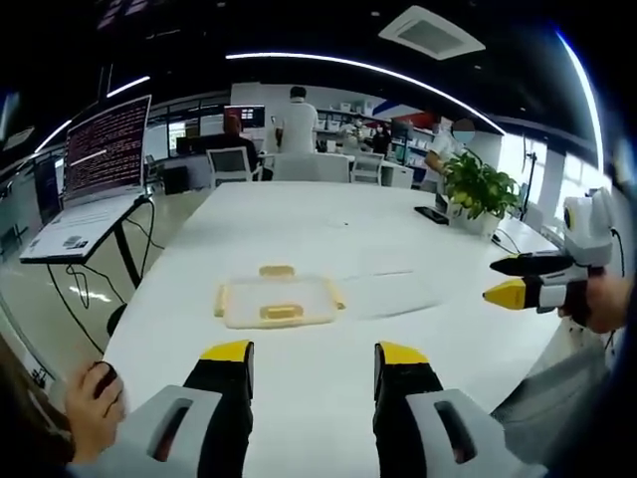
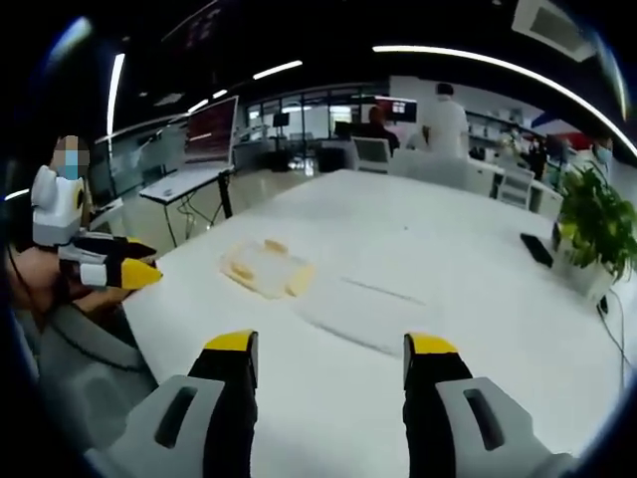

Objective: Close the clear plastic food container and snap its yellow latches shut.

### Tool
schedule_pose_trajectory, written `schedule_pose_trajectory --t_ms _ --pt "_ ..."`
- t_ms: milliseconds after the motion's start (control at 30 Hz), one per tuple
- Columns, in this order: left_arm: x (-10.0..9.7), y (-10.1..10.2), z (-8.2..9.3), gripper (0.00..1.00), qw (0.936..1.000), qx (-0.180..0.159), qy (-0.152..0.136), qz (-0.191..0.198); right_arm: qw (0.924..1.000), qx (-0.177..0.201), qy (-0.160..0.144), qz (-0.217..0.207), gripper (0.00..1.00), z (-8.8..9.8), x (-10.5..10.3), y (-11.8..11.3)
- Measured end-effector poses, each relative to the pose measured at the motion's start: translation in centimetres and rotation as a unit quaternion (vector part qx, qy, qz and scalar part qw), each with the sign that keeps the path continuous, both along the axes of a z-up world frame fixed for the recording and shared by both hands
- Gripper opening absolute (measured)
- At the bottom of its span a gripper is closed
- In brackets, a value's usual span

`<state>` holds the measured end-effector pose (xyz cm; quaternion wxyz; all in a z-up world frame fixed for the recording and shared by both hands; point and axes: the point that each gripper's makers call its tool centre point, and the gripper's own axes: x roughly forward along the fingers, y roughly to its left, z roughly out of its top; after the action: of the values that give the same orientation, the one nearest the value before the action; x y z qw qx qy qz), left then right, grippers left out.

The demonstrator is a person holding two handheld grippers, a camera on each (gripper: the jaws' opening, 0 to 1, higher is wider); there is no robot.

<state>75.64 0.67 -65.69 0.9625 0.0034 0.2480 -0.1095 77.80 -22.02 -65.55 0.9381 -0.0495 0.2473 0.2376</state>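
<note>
One clear container (image 1: 277,299) — yellow latches (image 1: 278,312) — holds nothing visible.

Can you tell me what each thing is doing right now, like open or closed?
Lid with yellow latches: flat on the table, not on the container.
Clear container: open, beside the lid.
Laptop: open, screen lit.
Left gripper: open, empty.
Right gripper: open, empty.

Wide-apart right gripper (image 2: 330,363) above white table (image 2: 478,289)
</note>
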Motion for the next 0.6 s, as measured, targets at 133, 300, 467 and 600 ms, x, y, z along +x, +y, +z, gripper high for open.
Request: schedule_pose_trajectory --t_ms 133,300,467,600 --pt "0.6 0.8 -0.1 0.43 1.0000 0.006 -0.001 0.003 0.9999 0.000 0.000 0.013 0.56 -0.1 0.5 0.8" --pt "1.5 1.5 -0.1 0.43 0.9997 0.022 -0.006 -0.002 0.9994 -0.006 -0.003 0.035 0.56 -0.1 1.3 2.0" --pt "2.6 2.1 0.0 0.43 0.9992 0.038 -0.011 -0.012 0.9983 -0.007 -0.005 0.057 0.56 0.0 2.5 3.2" --pt "3.6 2.4 -0.2 0.43 0.9983 0.051 -0.011 -0.027 0.9968 -0.010 -0.007 0.078 0.56 0.0 3.5 4.3"
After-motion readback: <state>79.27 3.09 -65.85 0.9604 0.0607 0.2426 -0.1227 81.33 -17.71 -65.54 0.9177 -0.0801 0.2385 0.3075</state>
